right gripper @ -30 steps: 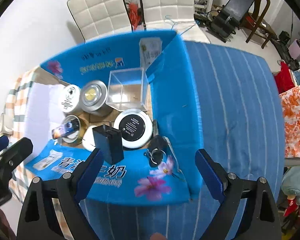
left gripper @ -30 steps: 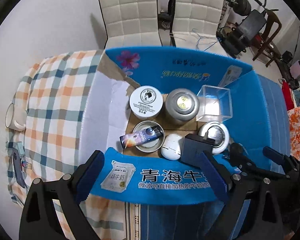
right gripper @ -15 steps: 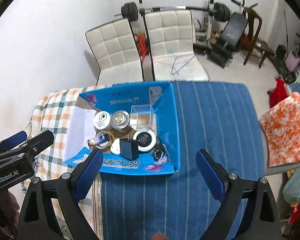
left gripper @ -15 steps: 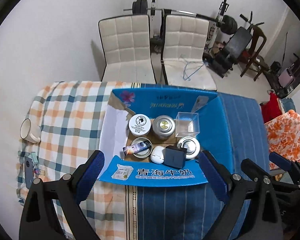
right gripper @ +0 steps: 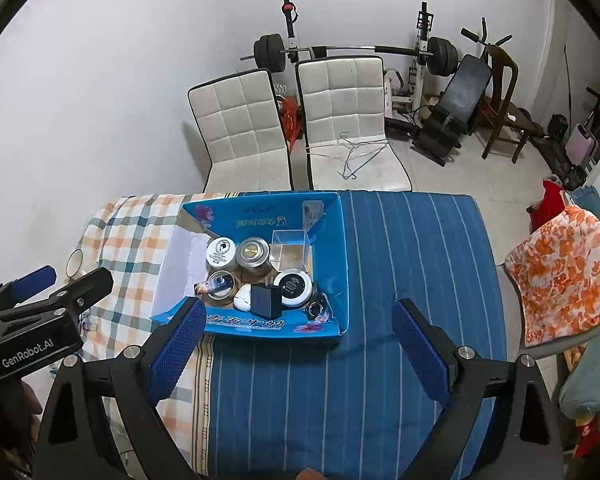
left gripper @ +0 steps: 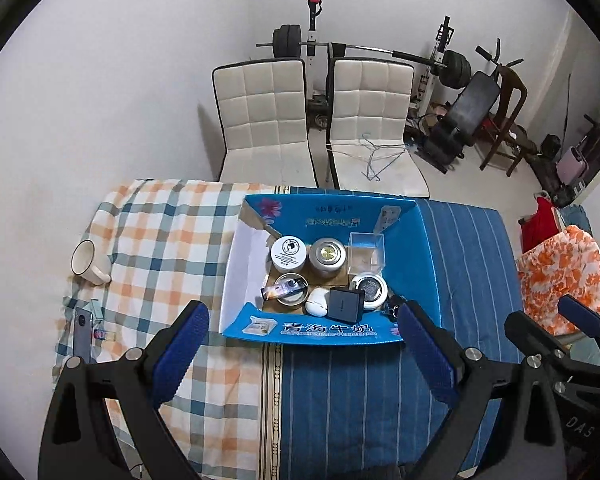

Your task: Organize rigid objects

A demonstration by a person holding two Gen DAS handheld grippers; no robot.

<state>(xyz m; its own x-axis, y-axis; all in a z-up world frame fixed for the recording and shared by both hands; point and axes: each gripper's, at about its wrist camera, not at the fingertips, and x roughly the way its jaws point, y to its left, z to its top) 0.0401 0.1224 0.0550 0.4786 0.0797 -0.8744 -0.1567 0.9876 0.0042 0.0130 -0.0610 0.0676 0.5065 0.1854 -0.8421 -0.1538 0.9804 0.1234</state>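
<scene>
A blue cardboard box [left gripper: 416, 264] [right gripper: 332, 264] sits open on the table. Inside lie a white jar [left gripper: 288, 254], a silver tin [left gripper: 327, 257], a clear plastic cube [left gripper: 366, 252], a round black-topped tin [left gripper: 369, 286], a black charger [left gripper: 343, 304] [right gripper: 266, 300], a white earbud case [left gripper: 316, 302] and a small tube over an open tin [left gripper: 282, 290]. Keys [right gripper: 315, 308] lie in the box's front right corner. My left gripper [left gripper: 302, 354] and right gripper [right gripper: 296, 344] are both open and empty, held high above the table in front of the box.
A white mug [left gripper: 88, 262] and a phone [left gripper: 82, 334] lie on the checked cloth at left. The blue striped cloth [right gripper: 412, 280] covers the table's right side. Two white chairs [left gripper: 316, 120] stand behind the table, with gym gear beyond. An orange patterned cloth [right gripper: 564, 272] lies at right.
Both grippers have pulled far up and back from the box, so the whole table and room now show. Both stay open and empty. The box contents have not moved.
</scene>
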